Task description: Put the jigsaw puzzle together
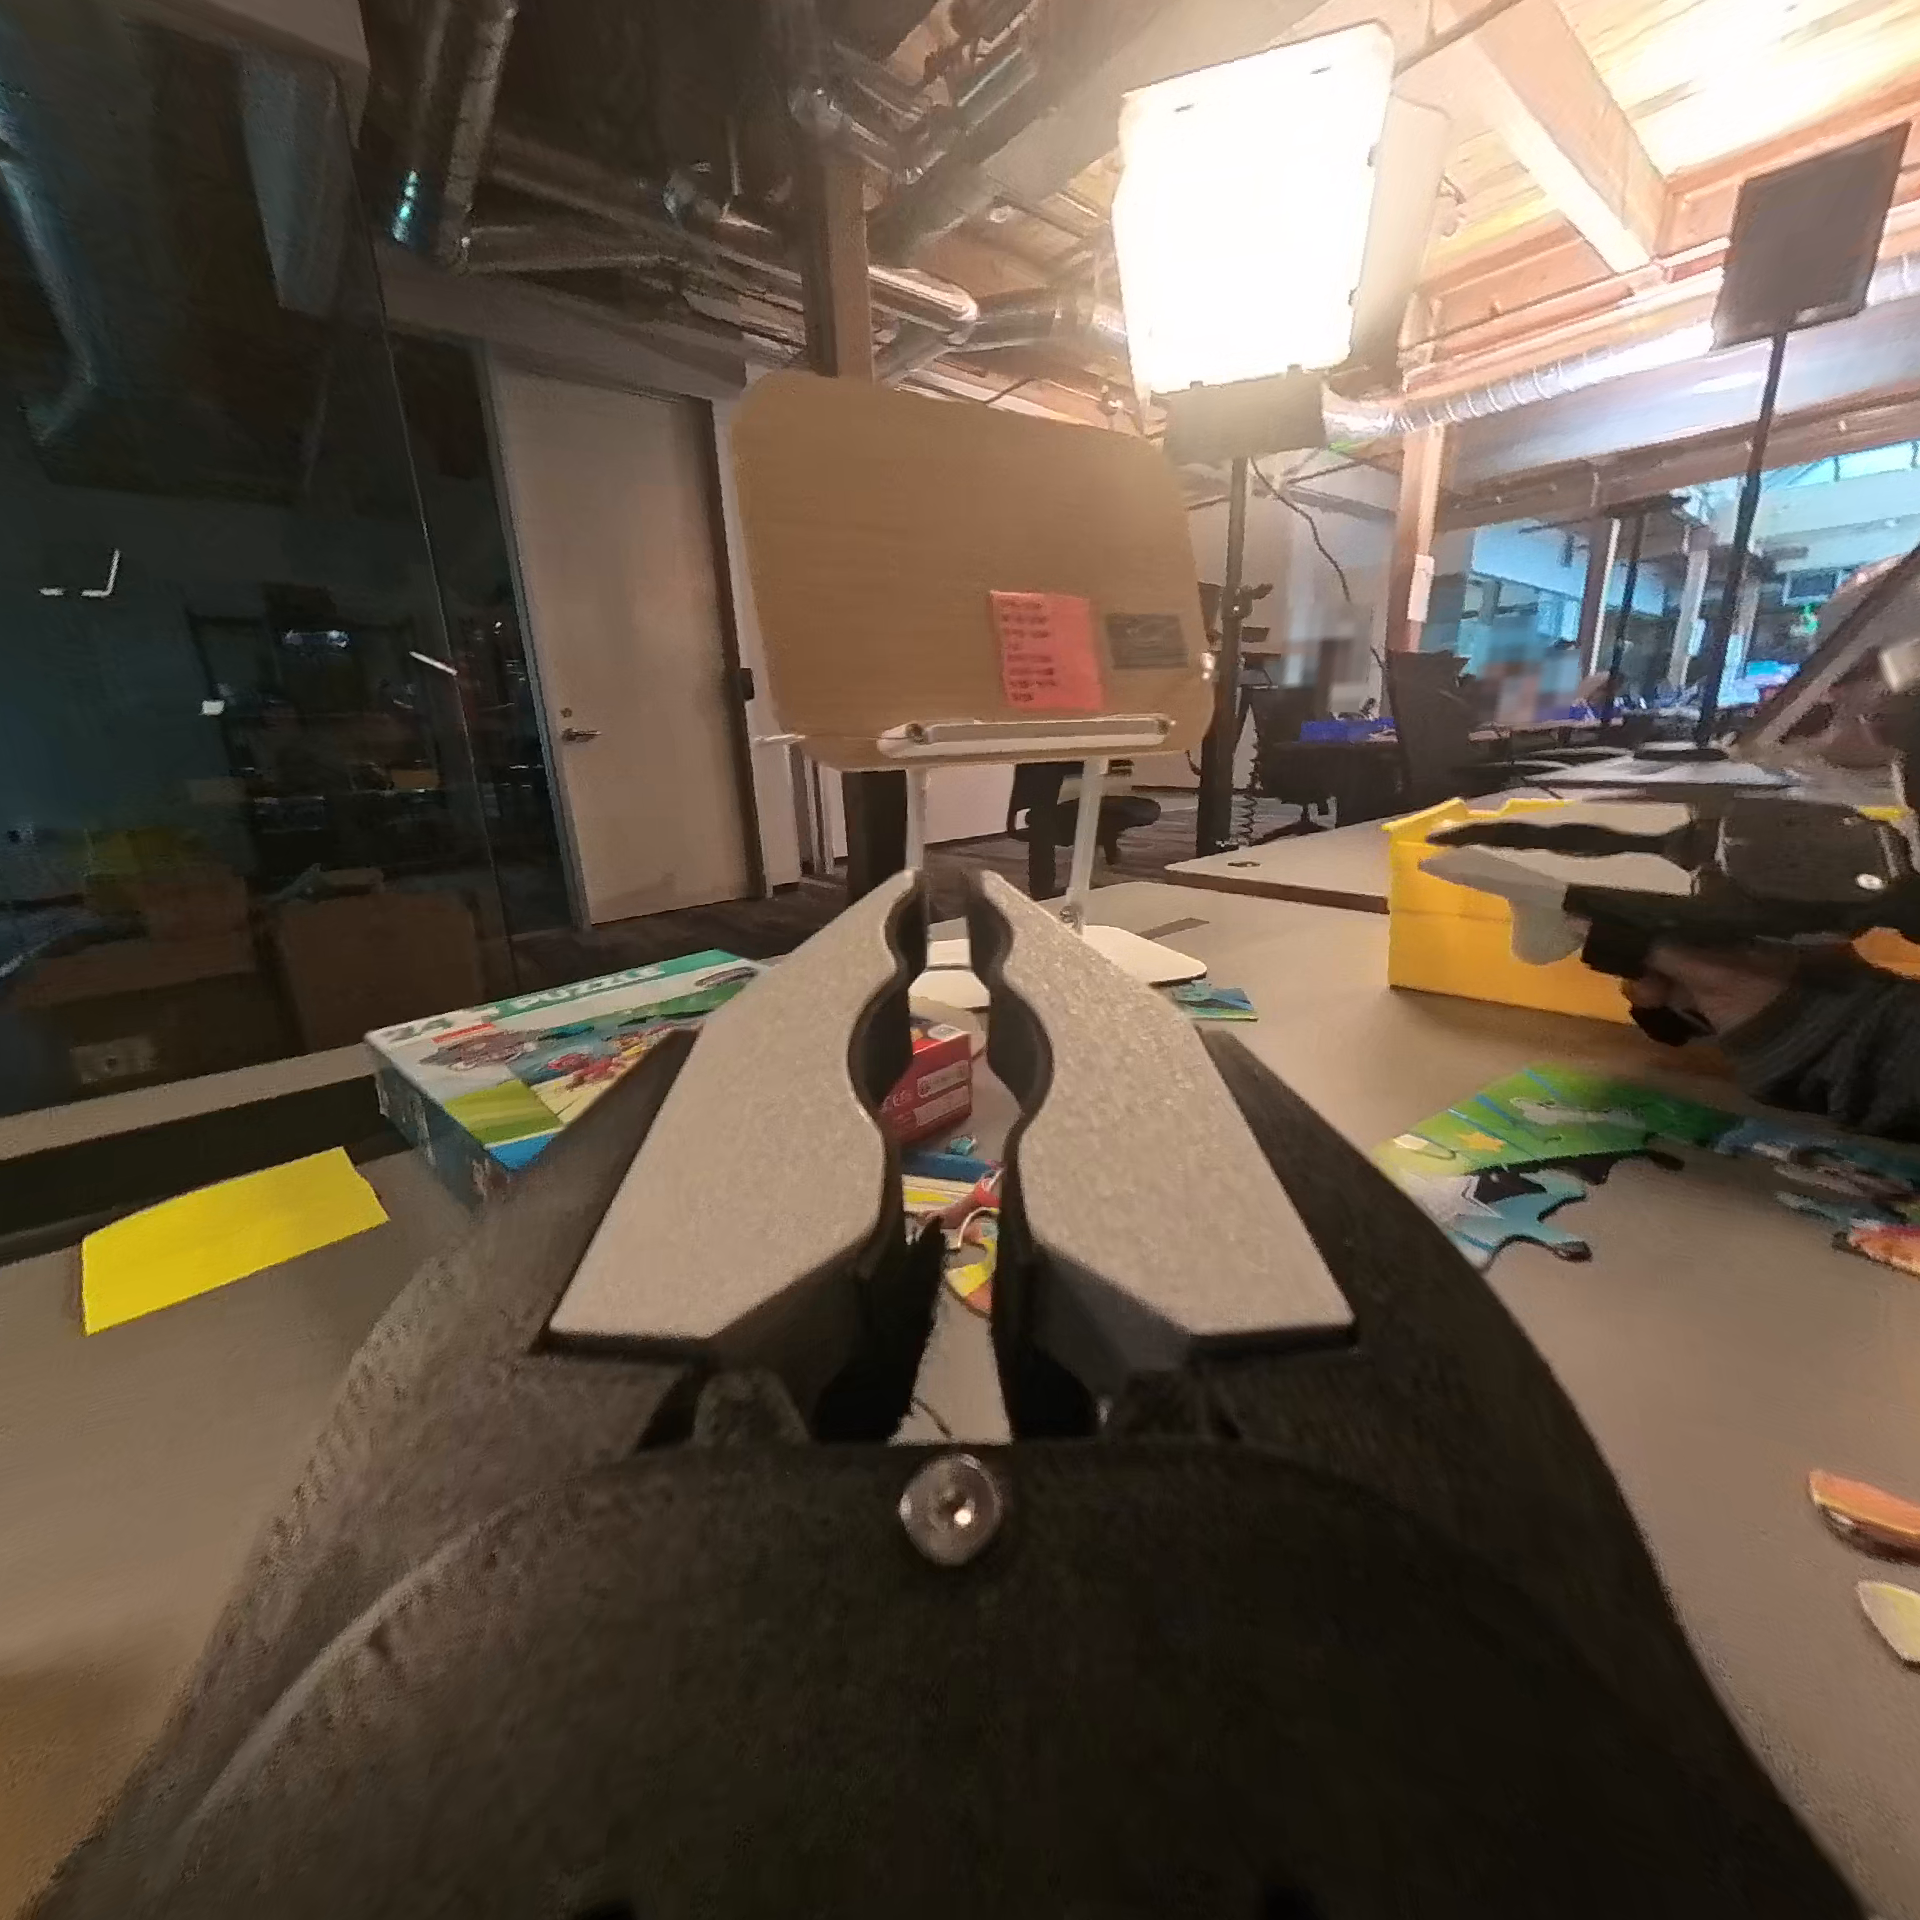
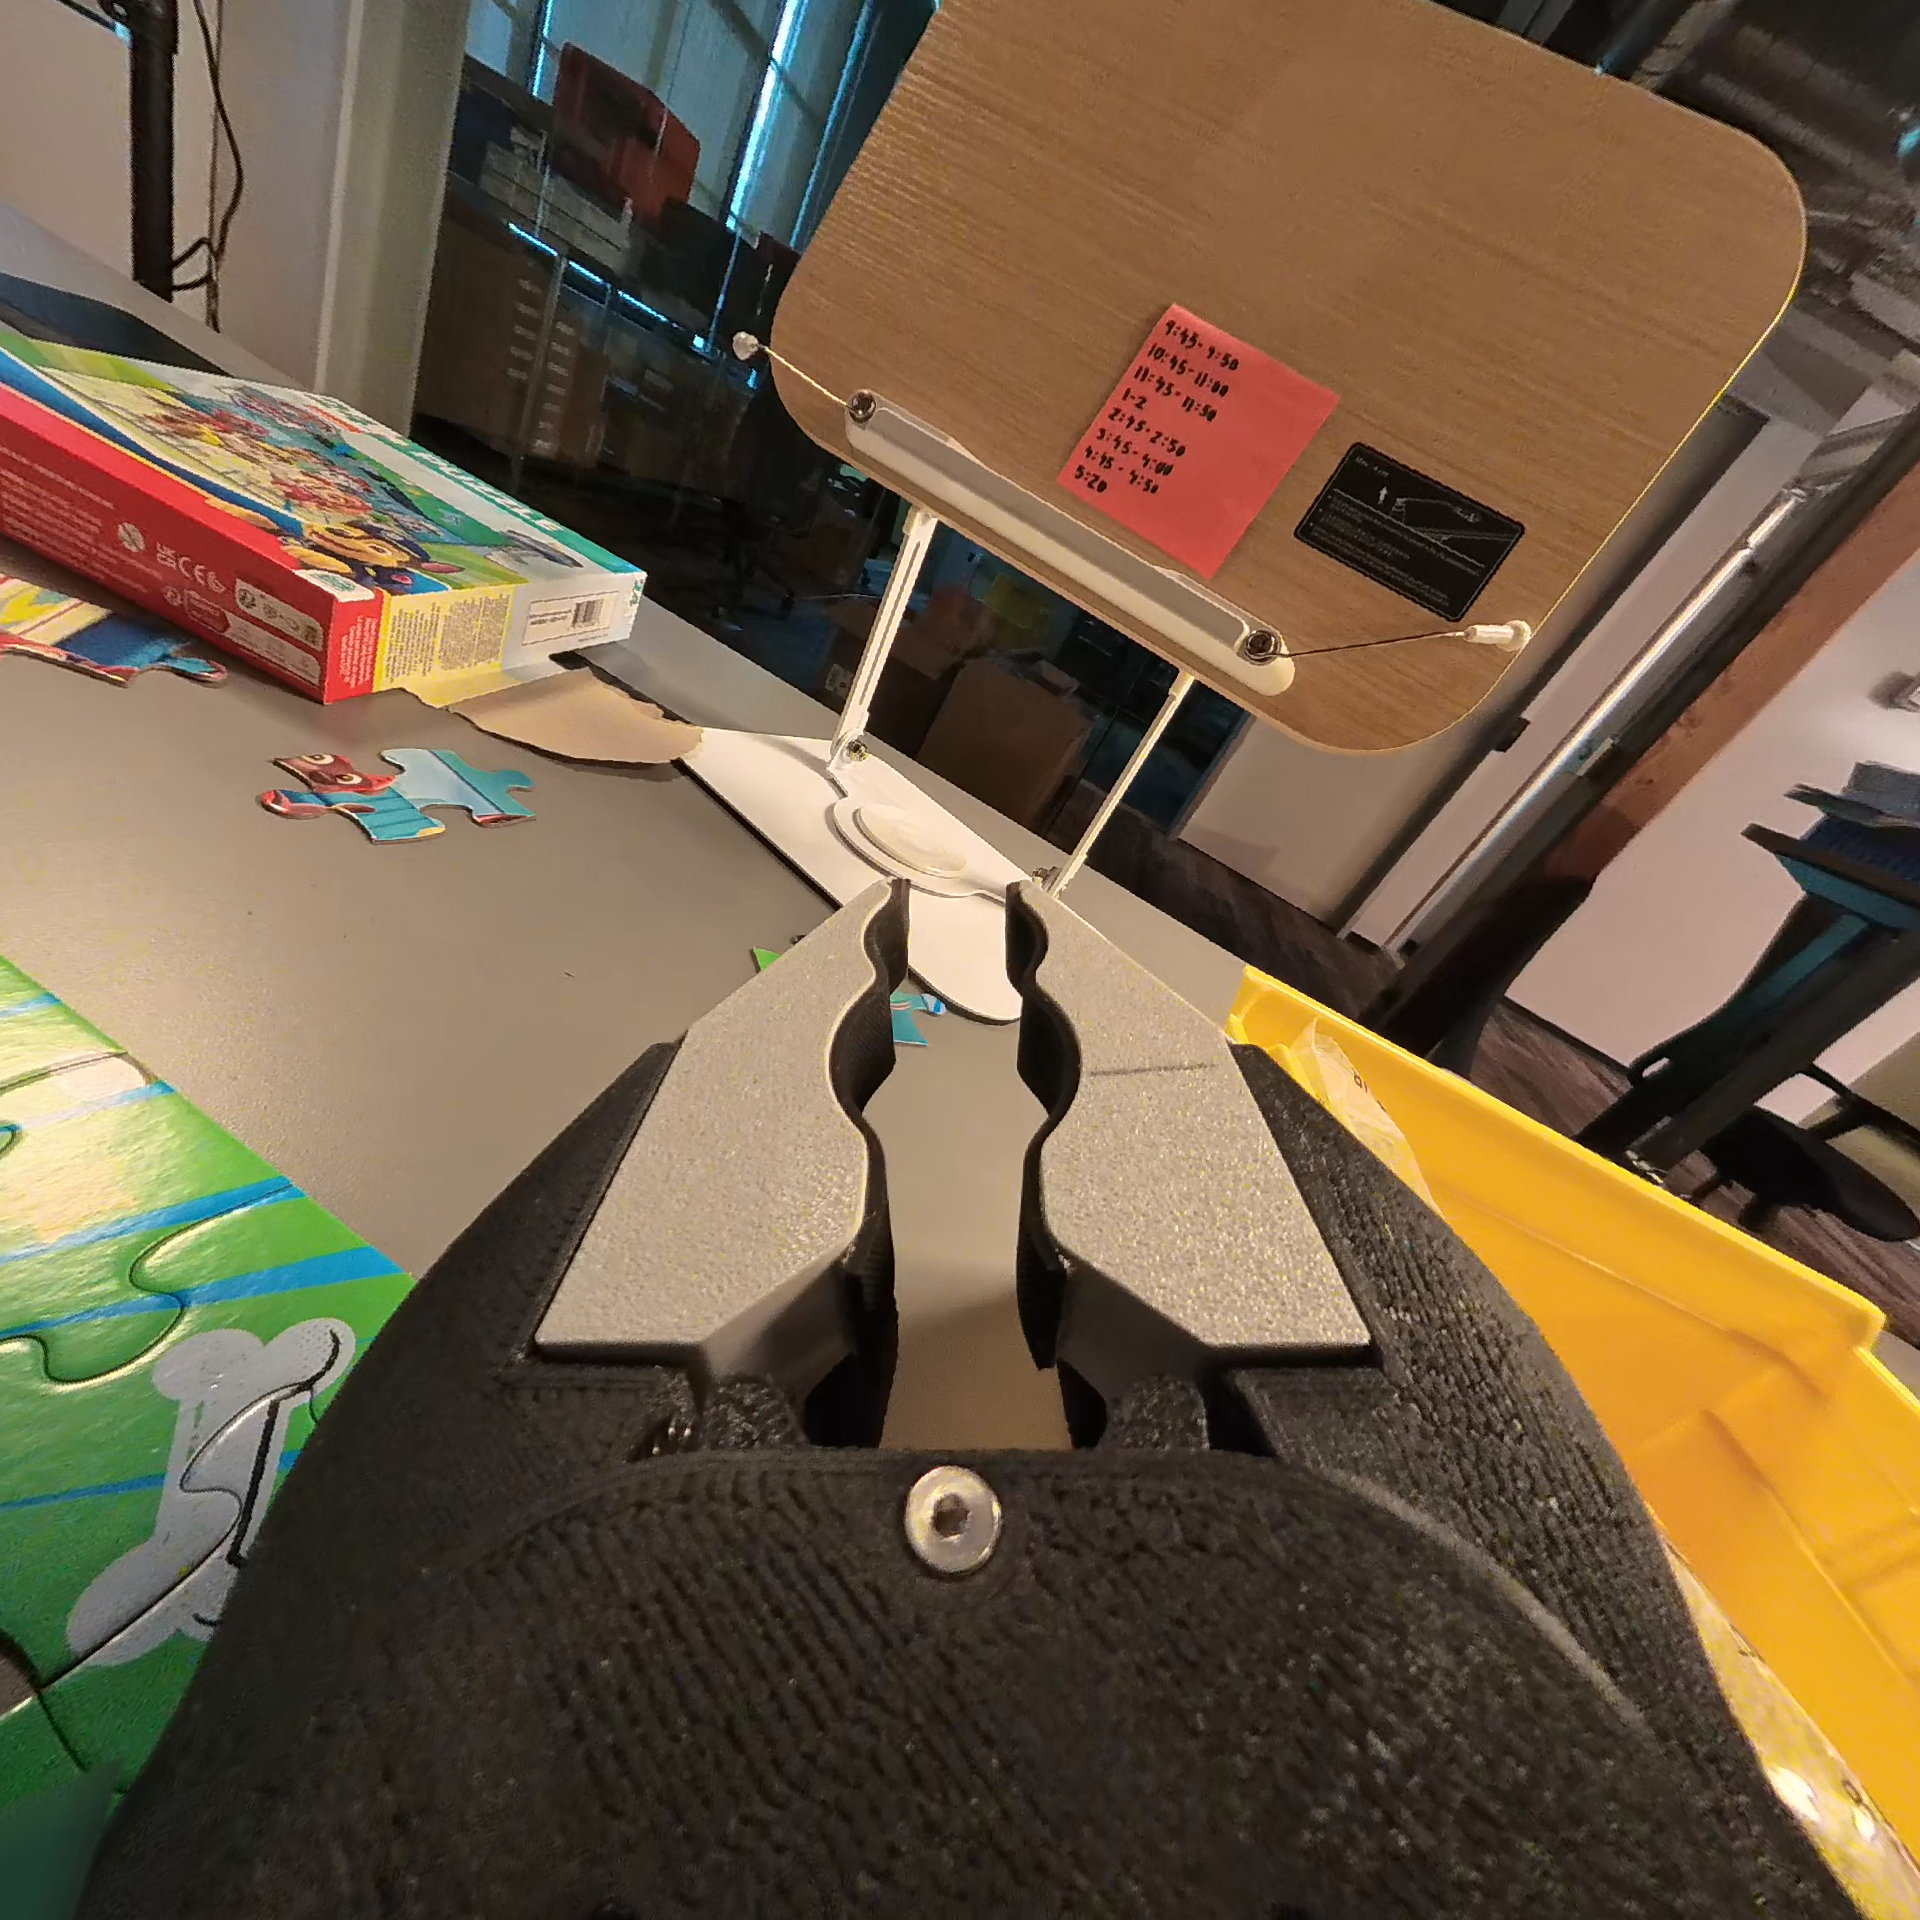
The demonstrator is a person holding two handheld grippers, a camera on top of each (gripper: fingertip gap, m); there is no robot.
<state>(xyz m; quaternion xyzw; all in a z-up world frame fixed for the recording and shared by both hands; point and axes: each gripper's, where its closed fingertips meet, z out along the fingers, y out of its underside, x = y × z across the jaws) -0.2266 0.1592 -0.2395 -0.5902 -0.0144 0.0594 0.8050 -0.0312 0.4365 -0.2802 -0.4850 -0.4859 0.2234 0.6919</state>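
Up front in the left wrist view, the left gripper (image 1: 943, 894) hangs above the table (image 1: 1299, 1039), its jaws slightly apart and holding nothing; a puzzle box (image 1: 499, 1081) lies to the left, loose pieces (image 1: 1538, 1143) to the right, a stand (image 1: 966, 582) beyond. Over in the right wrist view, the right gripper (image 2: 954, 894) gapes wider, bare, near the stand's base (image 2: 790, 800), a yellow bin (image 2: 1558, 1299) just to the right.

Bare table (image 2: 436, 997) lies open ahead of the right gripper (image 2: 951, 904). The stand's white base (image 2: 790, 790) and wooden board (image 2: 1299, 312) block the far edge; the yellow bin (image 2: 1558, 1299) walls the right.
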